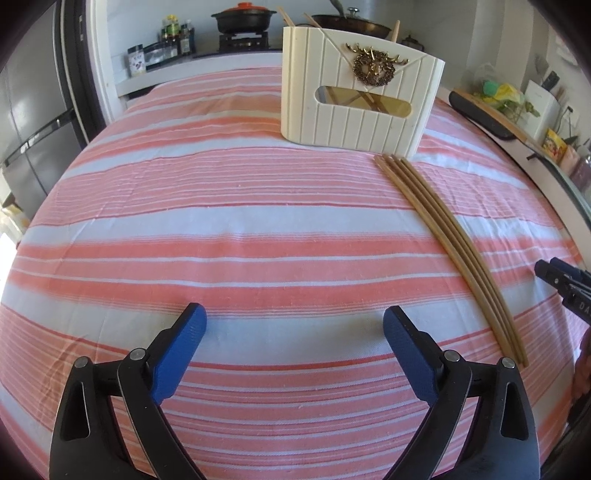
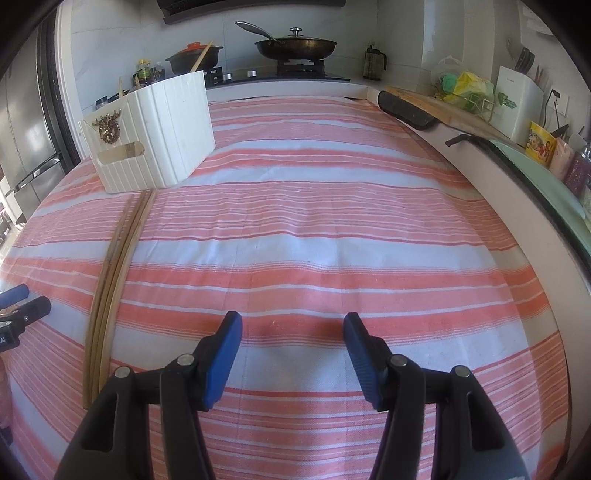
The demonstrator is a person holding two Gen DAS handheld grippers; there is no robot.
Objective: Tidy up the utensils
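A bundle of several wooden chopsticks [image 1: 448, 240] lies on the striped tablecloth, running from the holder toward the near right; it also shows in the right wrist view [image 2: 114, 273]. A cream ribbed utensil holder [image 1: 354, 96] with a gold deer emblem stands at the far side, with chopsticks sticking out of it; it also shows in the right wrist view [image 2: 147, 133]. My left gripper [image 1: 293, 325] is open and empty, left of the bundle. My right gripper [image 2: 291, 332] is open and empty, right of the bundle.
The pink-and-white striped cloth [image 2: 332, 229] covers the table. A stove with a black pot [image 1: 243, 18] and a frying pan [image 2: 295, 46] stands behind. A counter with a cutting board [image 2: 443, 107] and bags runs along the right. A fridge [image 1: 29, 110] stands left.
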